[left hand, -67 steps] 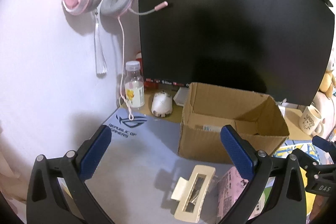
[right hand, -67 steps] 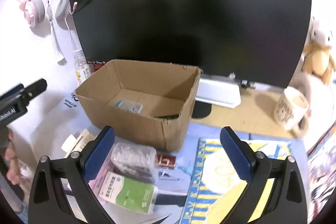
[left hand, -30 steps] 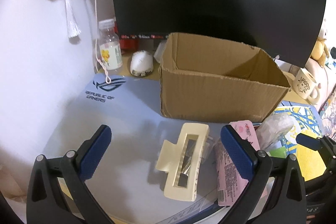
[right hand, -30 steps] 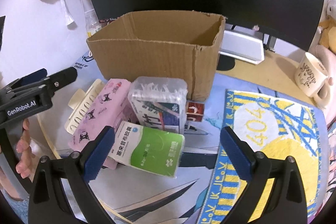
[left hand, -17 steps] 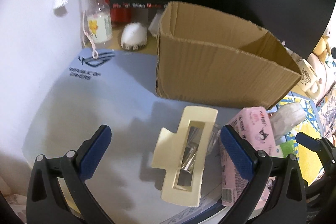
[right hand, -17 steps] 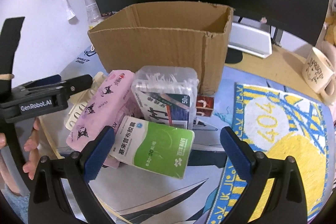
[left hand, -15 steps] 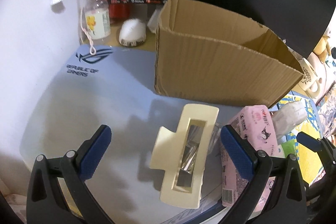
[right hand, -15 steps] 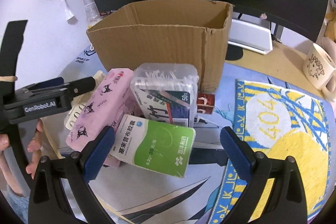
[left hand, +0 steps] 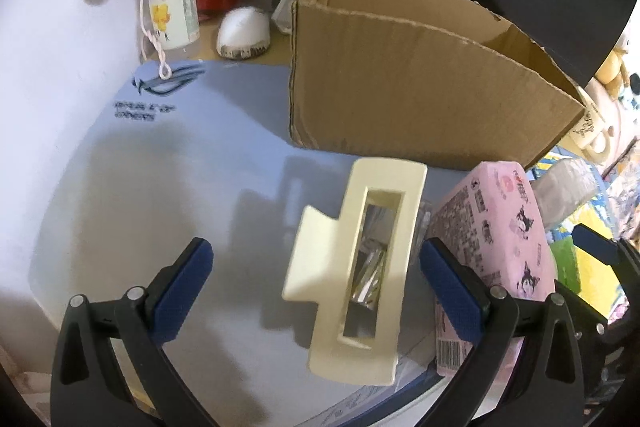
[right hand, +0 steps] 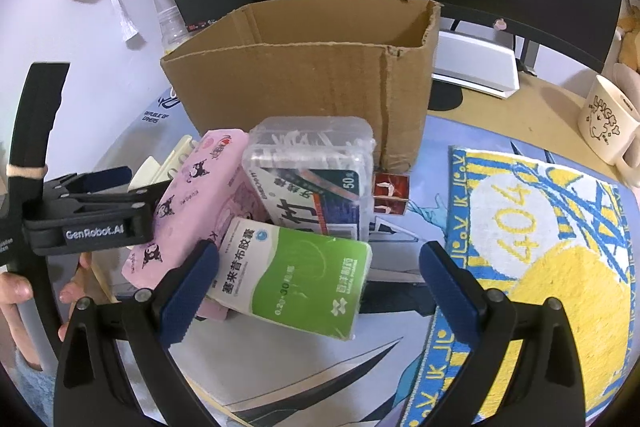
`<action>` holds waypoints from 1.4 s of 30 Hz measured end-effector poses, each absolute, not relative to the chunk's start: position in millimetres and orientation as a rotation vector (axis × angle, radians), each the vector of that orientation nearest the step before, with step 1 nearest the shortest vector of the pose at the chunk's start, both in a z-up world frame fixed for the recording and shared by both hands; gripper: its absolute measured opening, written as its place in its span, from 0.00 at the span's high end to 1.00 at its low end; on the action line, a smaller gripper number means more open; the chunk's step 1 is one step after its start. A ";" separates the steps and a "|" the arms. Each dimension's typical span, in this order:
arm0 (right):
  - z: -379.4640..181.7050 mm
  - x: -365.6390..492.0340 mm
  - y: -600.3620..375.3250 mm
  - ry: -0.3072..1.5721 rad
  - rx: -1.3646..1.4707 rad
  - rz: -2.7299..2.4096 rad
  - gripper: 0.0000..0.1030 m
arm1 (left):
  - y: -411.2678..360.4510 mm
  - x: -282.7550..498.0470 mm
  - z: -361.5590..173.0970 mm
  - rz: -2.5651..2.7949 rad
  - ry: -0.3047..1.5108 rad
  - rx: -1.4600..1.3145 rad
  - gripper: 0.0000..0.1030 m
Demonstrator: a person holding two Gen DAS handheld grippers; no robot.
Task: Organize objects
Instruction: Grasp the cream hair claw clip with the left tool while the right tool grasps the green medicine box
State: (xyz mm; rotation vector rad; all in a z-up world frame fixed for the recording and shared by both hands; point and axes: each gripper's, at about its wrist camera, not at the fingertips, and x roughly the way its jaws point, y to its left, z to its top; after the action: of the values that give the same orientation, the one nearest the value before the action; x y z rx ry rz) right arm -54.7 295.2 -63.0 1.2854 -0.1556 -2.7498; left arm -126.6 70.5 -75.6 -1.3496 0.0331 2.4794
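Observation:
A cream hair claw clip (left hand: 340,247) lies on the grey-blue desk mat, right between the fingers of my left gripper (left hand: 316,247). Its jaws are closing, but the pads stand clear of the clip. A pink tissue pack (left hand: 500,227) leans just right of the clip. An open cardboard box (left hand: 400,87) stands behind them. In the right wrist view, my right gripper (right hand: 319,253) hangs open over a green-and-white box (right hand: 296,283). That box rests against the pink pack (right hand: 192,195) and a clear plastic case (right hand: 312,163).
A black monitor fills the back. A bottle (left hand: 172,15) and a white mouse (left hand: 244,31) stand left of the box, a mug (right hand: 608,123) far right. A small red box (right hand: 390,193) sits by the carton's corner. A yellow-blue mat (right hand: 540,247) covers the right.
My left gripper has sunk and tipped down towards the hair clip, which now sits larger between its fingers; the fingers stand slightly closer together. The right gripper has barely moved.

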 end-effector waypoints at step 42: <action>-52.2 -41.3 283.0 -0.120 1.259 -2.804 0.15 | 27.2 -118.1 -49.5 2.760 -0.152 -1.127 0.55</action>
State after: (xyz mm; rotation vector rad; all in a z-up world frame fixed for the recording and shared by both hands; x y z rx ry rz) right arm -41.3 283.0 -52.2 1.2585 -0.1198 -2.8040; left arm -118.1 27.2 -49.5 -1.1270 -0.1521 2.7597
